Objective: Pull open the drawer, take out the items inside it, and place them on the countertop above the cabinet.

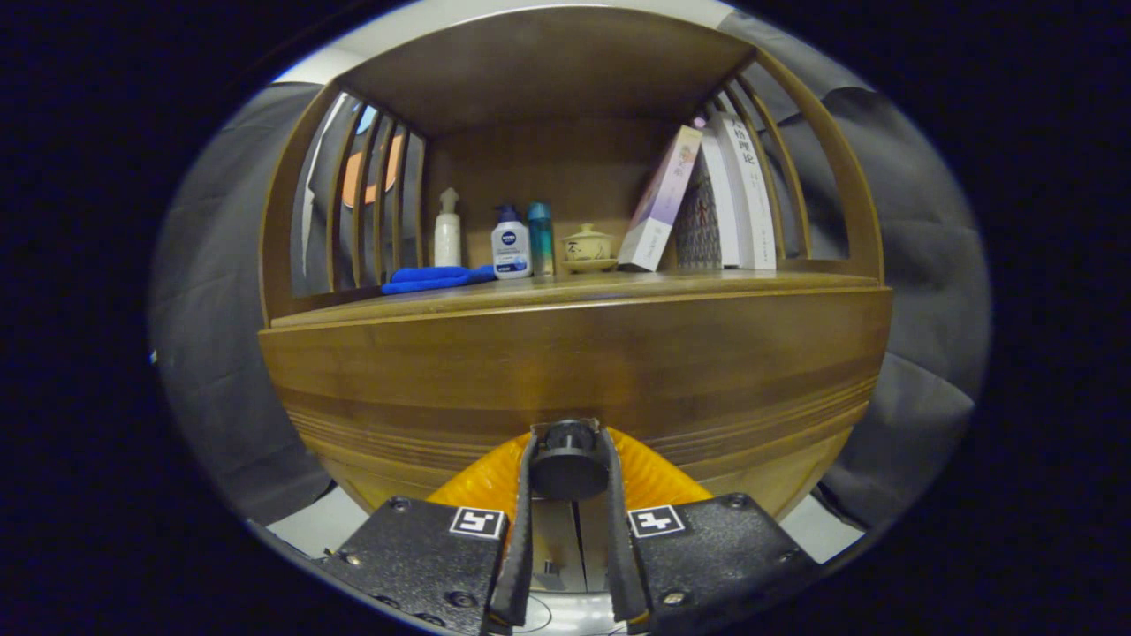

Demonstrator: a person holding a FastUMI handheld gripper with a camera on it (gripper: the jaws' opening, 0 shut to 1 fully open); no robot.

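A wooden cabinet stands close in front of me, its drawer front (574,371) spanning the space above my fingers. My gripper (567,459) is shut on the drawer's round dark knob (567,461), one finger pressing on each side of it. The drawer's inside is hidden. Above the drawer front runs the wooden countertop (707,281). On it, beyond the fingers, lie a folded blue cloth (435,278), a white bottle (448,231), a white pump bottle with a blue top (511,243), a teal bottle (540,238) and a small lidded ceramic cup on a saucer (588,247).
Several books (707,199) lean against the slatted right side of the shelf. Slatted wooden sides (362,203) and a wooden top (548,62) enclose the countertop space. Grey cloth hangs to both sides of the cabinet. A pale floor (309,521) shows below.
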